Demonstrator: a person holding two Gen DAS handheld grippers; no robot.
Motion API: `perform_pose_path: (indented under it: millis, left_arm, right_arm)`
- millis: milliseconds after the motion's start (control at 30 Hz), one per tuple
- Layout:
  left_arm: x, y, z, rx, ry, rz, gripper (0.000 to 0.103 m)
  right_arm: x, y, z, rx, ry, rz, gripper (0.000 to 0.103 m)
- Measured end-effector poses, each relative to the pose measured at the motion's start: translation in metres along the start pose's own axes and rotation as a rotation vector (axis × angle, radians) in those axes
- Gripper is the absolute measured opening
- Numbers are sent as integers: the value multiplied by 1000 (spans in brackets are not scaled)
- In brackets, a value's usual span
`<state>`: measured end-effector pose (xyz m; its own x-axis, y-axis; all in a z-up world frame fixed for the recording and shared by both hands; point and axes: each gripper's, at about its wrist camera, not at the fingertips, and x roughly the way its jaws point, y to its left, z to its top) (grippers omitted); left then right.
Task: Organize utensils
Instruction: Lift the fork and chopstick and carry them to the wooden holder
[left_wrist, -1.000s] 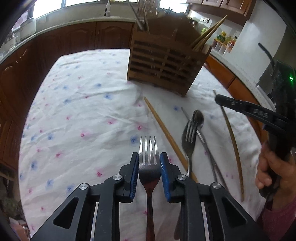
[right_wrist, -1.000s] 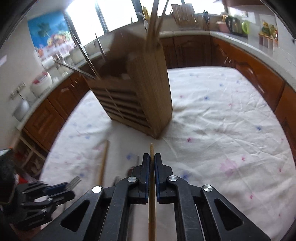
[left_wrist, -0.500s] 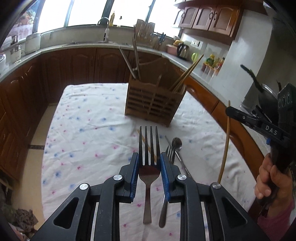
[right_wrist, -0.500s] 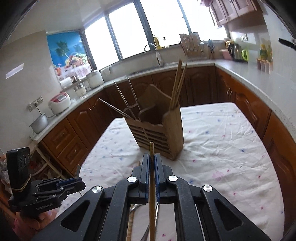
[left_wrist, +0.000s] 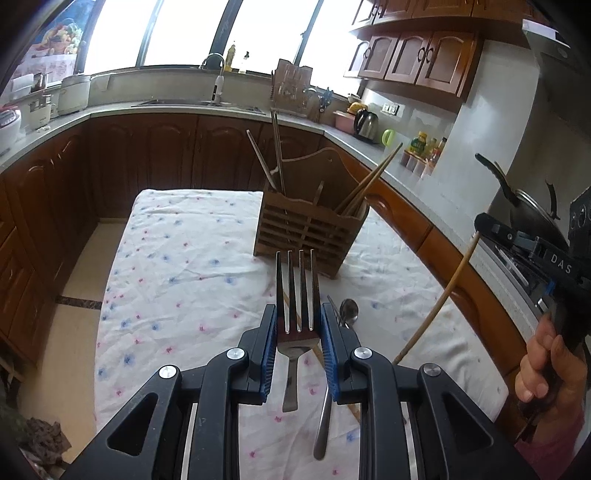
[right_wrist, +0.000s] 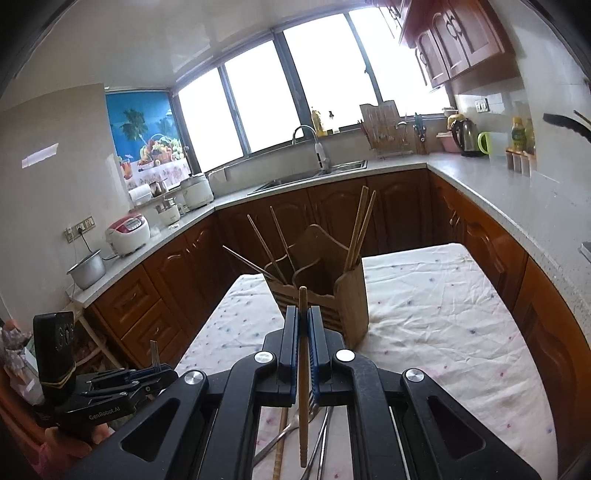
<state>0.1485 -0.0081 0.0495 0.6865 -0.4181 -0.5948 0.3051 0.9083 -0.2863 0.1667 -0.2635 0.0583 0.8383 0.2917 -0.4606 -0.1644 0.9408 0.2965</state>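
Observation:
My left gripper (left_wrist: 298, 314) is shut on a steel fork (left_wrist: 297, 295), tines forward, held above the table. My right gripper (right_wrist: 303, 321) is shut on a wooden chopstick (right_wrist: 303, 369), also lifted; the chopstick also shows in the left wrist view (left_wrist: 439, 299). A wooden utensil holder (left_wrist: 310, 229) stands on the far part of the table with metal chopsticks on its left and wooden chopsticks on its right; it also shows in the right wrist view (right_wrist: 325, 291). A spoon (left_wrist: 347, 310), another fork and a wooden chopstick lie on the cloth below the grippers.
The table carries a white floral cloth (left_wrist: 177, 273). Brown cabinets and a grey counter (right_wrist: 498, 192) with a sink, kettle and rice cookers ring the table. A pan (left_wrist: 524, 206) sits on the stove at the right.
Both grippers have risen from the table with the fork and the chopstick in them. The utensil holder now sits farther off and lower in both views.

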Motion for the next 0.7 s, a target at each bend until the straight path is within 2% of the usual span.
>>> perform_pose_path:
  millis: [400, 700]
  left_arm:
    - [-4, 3, 23, 1, -77, -9, 21]
    - [0, 6, 48, -4, -149, -16, 21]
  right_arm:
    - [-6, -4, 11, 21, -74, -3, 5]
    - [-8, -5, 39, 26, -163, -12, 5]
